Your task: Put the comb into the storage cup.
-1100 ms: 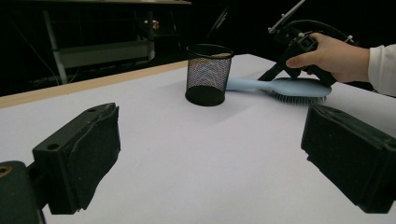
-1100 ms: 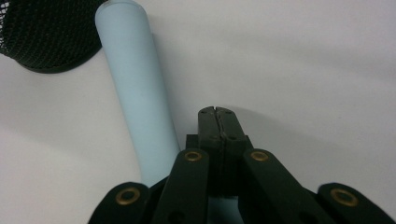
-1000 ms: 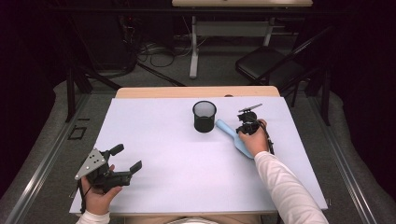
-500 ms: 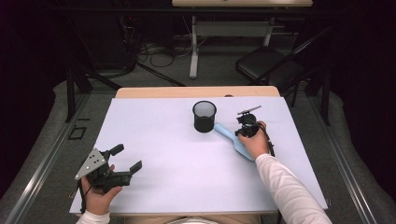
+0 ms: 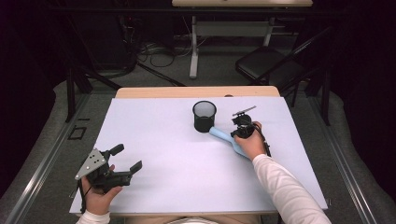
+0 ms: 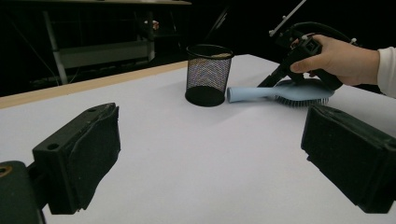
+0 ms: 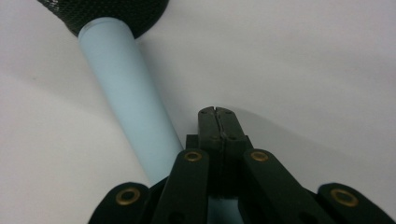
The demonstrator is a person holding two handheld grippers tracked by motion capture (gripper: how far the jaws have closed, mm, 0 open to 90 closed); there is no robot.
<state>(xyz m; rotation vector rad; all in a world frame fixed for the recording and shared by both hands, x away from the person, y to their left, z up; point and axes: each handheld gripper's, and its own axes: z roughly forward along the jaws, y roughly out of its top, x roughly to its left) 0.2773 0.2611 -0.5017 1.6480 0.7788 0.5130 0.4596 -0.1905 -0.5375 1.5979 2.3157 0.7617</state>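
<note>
My right jaws are pressed fully together with nothing between them, poised just above the tabletop beside the brush. The pale blue brush lies flat, its handle end touching the foot of the black mesh cup at about ten o'clock from my right hand, its bristle head under that hand. In the left gripper view the brush lies bristles down just right of the cup. My left jaws stand wide apart and empty, well apart from the brush, toward eight o'clock on the tabletop.
</note>
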